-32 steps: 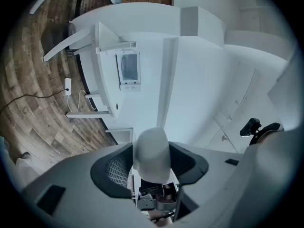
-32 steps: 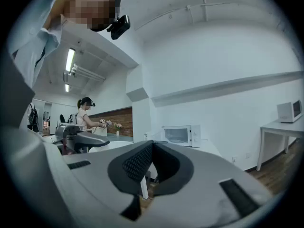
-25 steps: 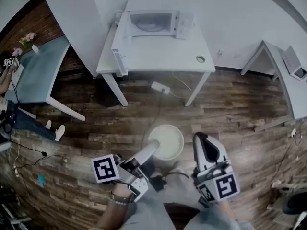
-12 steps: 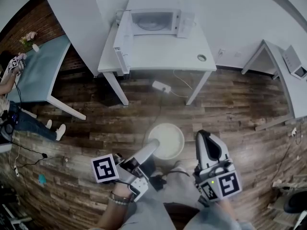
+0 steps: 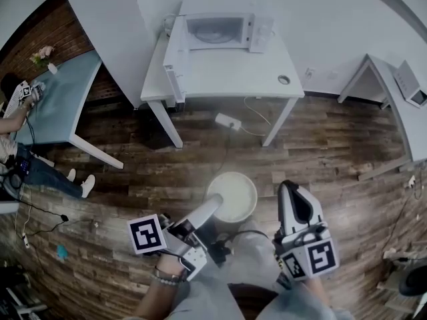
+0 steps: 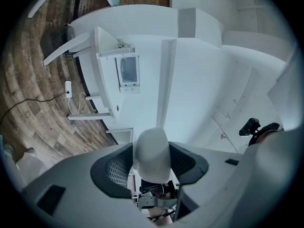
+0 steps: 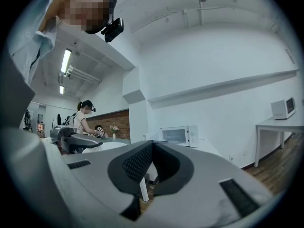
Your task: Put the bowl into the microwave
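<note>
A white bowl [image 5: 233, 195] hangs level over the wooden floor, in front of the person's legs. My left gripper [image 5: 209, 207] is shut on its near rim. In the left gripper view that rim [image 6: 151, 148] fills the gap between the dark pads. My right gripper [image 5: 289, 191] floats to the right of the bowl, apart from it, shut with nothing in it. The white microwave [image 5: 217, 31] stands at the back of a white table [image 5: 227, 72], its door [image 5: 261, 34] swung open to the right. The microwave [image 7: 176, 135] also shows ahead in the right gripper view.
A small round object [image 5: 284, 80] lies on the table's right front corner. A white power strip [image 5: 228, 121] with cables lies on the floor under the table. A person [image 5: 17, 105] sits at a blue-grey table [image 5: 63, 95] on the left. Another white desk [image 5: 393, 105] stands on the right.
The head view has drifted a little, so the table and microwave sit slightly lower and more to the right. The bowl and both grippers keep their places.
</note>
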The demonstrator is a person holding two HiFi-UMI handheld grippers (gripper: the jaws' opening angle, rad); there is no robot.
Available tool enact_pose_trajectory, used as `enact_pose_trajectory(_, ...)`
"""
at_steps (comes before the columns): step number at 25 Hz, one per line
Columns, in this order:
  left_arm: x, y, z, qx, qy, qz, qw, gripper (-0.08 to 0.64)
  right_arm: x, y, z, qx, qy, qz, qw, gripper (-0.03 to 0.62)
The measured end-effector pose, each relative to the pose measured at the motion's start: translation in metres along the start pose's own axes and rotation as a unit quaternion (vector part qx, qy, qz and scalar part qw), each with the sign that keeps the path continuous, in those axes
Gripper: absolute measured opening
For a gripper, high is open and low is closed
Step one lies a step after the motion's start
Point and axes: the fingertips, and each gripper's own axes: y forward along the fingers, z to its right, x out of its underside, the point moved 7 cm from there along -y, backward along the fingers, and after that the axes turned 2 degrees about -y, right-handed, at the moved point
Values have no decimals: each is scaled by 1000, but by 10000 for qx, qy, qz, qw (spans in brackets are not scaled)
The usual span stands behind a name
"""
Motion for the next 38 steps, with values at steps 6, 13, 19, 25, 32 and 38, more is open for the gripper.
enact_pose_trajectory(6,-5,11,2,133,-25,51,9999,224,0,10,14,-15,-9,-10,10000,-2)
enact_pose_trajectory(13,-19,38,-3,65,-78,216,9997,224,-3,47,40,-213,-8,20,9998,-2)
enact_pose_trajectory(19,-42,73,-2,86,-9,417,9991,224,-7,85,69,-388,-19,-23,9992,-2)
enact_pose_trajectory(25,-62,107,-3,75,-68,652,9978,224,-21,122,100,-625,-106,-20,9980,-2)
enact_pose_trajectory(32,-80,148,-1,187,-12,844,9963,224,-34,153,138,-780,-280,47,9965,-2)
enact_pose_trajectory(38,-92,176,0,220,17,1084,9939,224,-38,176,165,-979,-374,89,9945,-2)
